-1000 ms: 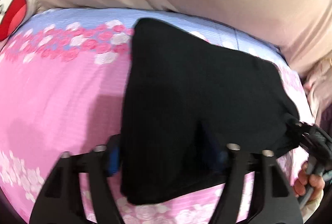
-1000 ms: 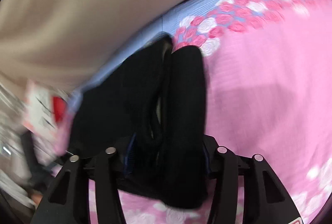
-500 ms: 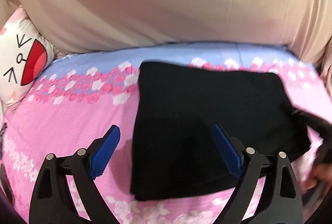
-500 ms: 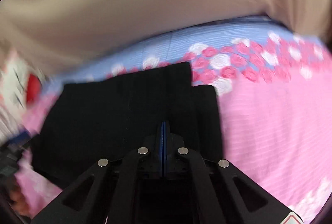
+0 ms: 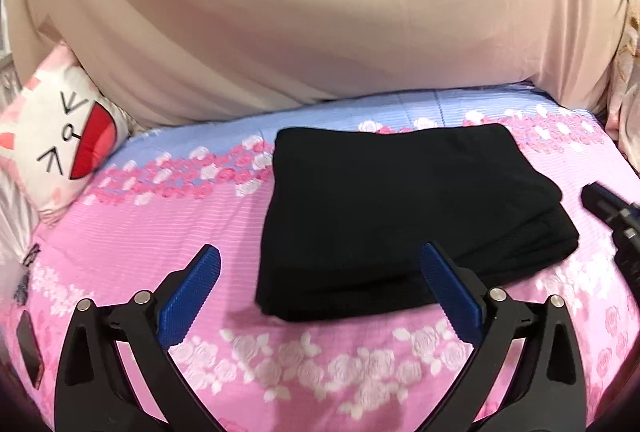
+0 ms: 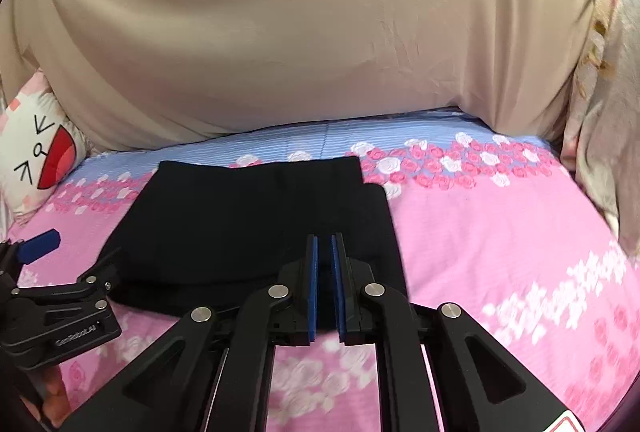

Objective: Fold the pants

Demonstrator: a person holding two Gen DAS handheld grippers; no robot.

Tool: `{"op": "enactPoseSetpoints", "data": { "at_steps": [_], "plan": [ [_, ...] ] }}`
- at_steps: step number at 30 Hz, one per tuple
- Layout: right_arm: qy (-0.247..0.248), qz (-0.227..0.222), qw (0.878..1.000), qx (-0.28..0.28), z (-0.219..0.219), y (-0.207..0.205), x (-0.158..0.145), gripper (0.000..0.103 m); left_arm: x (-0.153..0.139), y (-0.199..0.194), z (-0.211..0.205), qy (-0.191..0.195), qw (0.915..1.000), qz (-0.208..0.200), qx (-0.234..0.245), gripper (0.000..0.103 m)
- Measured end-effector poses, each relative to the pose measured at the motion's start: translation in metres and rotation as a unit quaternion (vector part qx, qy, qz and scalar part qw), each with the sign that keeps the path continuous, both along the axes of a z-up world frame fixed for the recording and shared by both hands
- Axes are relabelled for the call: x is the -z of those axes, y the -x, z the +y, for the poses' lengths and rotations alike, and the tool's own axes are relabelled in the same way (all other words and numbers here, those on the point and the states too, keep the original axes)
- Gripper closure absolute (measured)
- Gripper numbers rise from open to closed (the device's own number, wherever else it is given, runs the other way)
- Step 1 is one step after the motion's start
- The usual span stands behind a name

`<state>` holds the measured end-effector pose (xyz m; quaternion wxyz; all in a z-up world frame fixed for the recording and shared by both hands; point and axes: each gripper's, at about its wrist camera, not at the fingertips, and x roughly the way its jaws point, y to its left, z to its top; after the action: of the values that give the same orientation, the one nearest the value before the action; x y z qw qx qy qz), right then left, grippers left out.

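The black pants (image 5: 404,208) lie folded into a flat, thick rectangle on the pink flowered bed sheet (image 5: 160,232). They also show in the right wrist view (image 6: 256,220). My left gripper (image 5: 320,264) is open and empty, held above the near edge of the pants. My right gripper (image 6: 324,244) has its blue pads nearly together with a thin gap and nothing between them, above the pants' near right corner. The left gripper's blue pad tip (image 6: 40,244) shows at the left edge of the right wrist view.
A beige curtain or cover (image 5: 320,12) rises behind the bed. A white cartoon-face pillow (image 5: 60,148) lies at the far left. A dark phone-like object (image 5: 28,348) lies at the left edge of the sheet. Patterned fabric (image 6: 600,112) hangs at the right.
Both grippers let go of the pants and pulled back. The pants now lie flat and folded. The left gripper opened wide; the right closed to a thin gap.
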<state>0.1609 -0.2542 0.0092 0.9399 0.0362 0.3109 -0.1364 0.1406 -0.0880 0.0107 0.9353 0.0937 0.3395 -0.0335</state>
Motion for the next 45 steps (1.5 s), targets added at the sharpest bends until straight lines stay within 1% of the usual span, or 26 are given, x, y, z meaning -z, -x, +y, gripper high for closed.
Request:
{"op": "enactPoseSetpoints", "data": {
  "at_steps": [1,3,6,9,10,12,14,17,20,22,28,34,45],
  "plan": [
    [-0.001,-0.001,1.000,0.002,0.002,0.004,0.002,0.078,-0.002,0.008,0.000,-0.001,1.0000,-0.005,-0.002,0.005],
    [-0.007,-0.012,1.000,0.005,0.004,0.014,0.003,0.070,-0.003,0.017,0.000,-0.001,1.0000,-0.006,0.000,0.005],
    [0.006,-0.014,1.000,0.012,0.010,0.027,0.008,0.070,0.000,0.031,0.000,0.000,1.0000,-0.008,0.000,0.005],
    [-0.004,-0.013,1.000,0.012,0.009,0.039,0.011,0.069,0.004,0.045,0.000,-0.004,0.9999,-0.017,-0.002,0.005],
    [-0.004,-0.013,1.000,0.012,0.010,0.043,0.011,0.064,0.005,0.048,0.000,-0.004,0.9998,-0.018,-0.002,0.005],
    [0.001,-0.012,1.000,0.012,0.012,0.050,0.012,0.058,0.006,0.053,0.002,0.003,0.9999,-0.015,-0.005,0.005],
    [0.002,-0.013,1.000,0.009,0.015,0.055,0.011,0.058,0.005,0.058,0.005,0.017,0.9998,-0.013,-0.004,0.005],
    [0.006,-0.011,1.000,0.005,0.020,0.059,0.013,0.058,0.005,0.063,0.008,0.028,0.9996,-0.009,-0.005,0.005],
    [0.007,-0.009,1.000,0.002,0.024,0.062,0.014,0.058,0.004,0.070,0.011,0.034,0.9992,-0.018,-0.008,0.005],
    [0.007,-0.007,1.000,-0.001,0.026,0.063,0.015,0.058,0.002,0.073,0.013,0.034,0.9991,-0.025,-0.010,0.005],
    [0.012,-0.006,1.000,-0.005,0.034,0.066,0.015,0.058,0.002,0.079,0.016,0.036,0.9991,-0.023,-0.002,0.005],
    [0.016,-0.004,1.000,-0.004,0.038,0.069,0.014,0.058,0.003,0.084,0.016,0.027,0.9993,-0.027,0.001,0.005],
    [0.024,0.000,1.000,-0.005,0.044,0.069,0.013,0.057,0.007,0.085,0.019,0.031,0.9993,-0.019,0.004,0.005]
  ]
}}
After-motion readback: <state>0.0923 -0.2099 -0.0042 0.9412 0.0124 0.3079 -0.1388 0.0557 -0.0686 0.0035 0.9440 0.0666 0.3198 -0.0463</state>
